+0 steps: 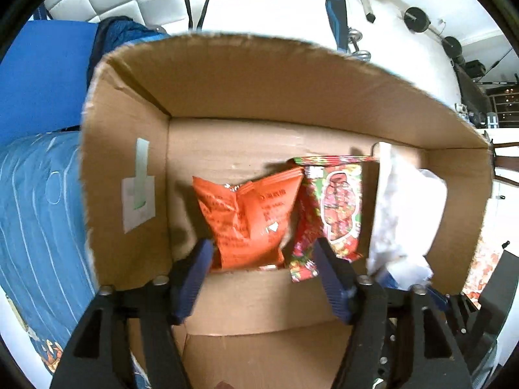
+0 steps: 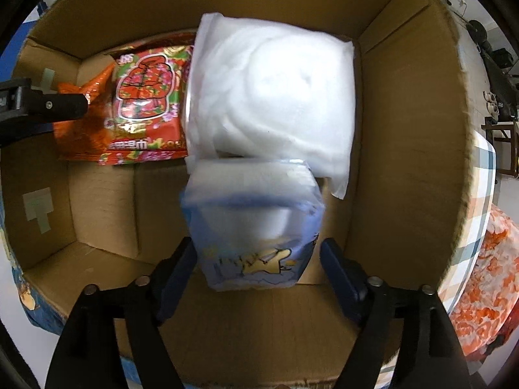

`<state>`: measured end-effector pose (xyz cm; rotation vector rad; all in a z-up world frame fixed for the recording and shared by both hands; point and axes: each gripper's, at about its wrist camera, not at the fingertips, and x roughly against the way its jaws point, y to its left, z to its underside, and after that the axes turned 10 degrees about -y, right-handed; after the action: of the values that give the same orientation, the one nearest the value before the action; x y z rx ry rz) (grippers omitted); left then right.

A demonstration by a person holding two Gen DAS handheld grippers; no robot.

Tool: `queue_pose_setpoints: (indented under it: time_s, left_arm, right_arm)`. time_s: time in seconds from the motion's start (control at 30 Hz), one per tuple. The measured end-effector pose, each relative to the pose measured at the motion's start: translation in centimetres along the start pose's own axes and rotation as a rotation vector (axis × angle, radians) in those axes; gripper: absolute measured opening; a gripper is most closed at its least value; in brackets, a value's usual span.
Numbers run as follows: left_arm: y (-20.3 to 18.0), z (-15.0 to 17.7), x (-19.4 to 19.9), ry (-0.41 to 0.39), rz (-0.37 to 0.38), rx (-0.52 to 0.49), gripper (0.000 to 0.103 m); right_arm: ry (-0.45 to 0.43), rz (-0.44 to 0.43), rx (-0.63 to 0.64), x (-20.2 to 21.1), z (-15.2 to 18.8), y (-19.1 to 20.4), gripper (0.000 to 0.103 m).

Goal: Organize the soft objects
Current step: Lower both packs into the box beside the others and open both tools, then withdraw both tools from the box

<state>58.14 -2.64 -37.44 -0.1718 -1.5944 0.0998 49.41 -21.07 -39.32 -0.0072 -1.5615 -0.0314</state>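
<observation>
Both my grippers point down into the brown cardboard box (image 2: 405, 129), jaws apart. My right gripper (image 2: 258, 256) straddles the blue-and-white tissue pack (image 2: 253, 223), unclamped; the crinkly orange snack bag (image 1: 246, 217) sits just beyond my left gripper (image 1: 262, 256).

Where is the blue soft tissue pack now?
In the right wrist view, the blue soft tissue pack is inside the cardboard box, just below the white padded bag.

Open cardboard box (image 1: 259, 74) seen from above, orange packet (image 1: 246, 217) on its floor at centre, red floral packet (image 1: 334, 207) touching it at 3 o'clock, white bag (image 1: 405, 214) beyond, left gripper (image 1: 262, 256) at 6 o'clock, jaws apart, clear of the orange packet, blue bedding (image 1: 39, 214) at 9 o'clock.
</observation>
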Motion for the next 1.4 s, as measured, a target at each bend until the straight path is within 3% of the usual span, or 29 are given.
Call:
queue_pose_setpoints:
  time_s: [0.07,0.17,0.27,0.57,1.0,1.4]
  left_arm:
    - [-0.2,0.4,1.2,-0.025,0.0,-0.003,0.09]
    - [0.1,1.4,3.4,-0.085,-0.028,-0.014,0.096]
    - [0.7,3.9,4.8,-0.128,-0.024,0.0,0.101]
    - [-0.3,9.7,8.6,-0.28,0.026,0.025,0.101]
    - [-2.7,18.9,16.6,-0.477,-0.008,-0.062,0.101]
    - [-4.9,24.4,22.1,-0.574,-0.018,-0.1,0.101]
  right_arm:
    - [-0.021,-0.002,-0.005,0.9,0.6,0.8,0.093]
    - [-0.06,0.002,-0.019,2.4,1.1,0.7,0.102]
    - [-0.109,-0.001,-0.035,3.8,1.9,0.5,0.103]
    - [-0.237,-0.006,-0.02,7.7,5.0,0.5,0.103]
    - [-0.394,-0.037,-0.004,15.8,13.0,0.7,0.103]
    - [-0.554,-0.043,-0.014,24.1,18.8,-0.3,0.103]
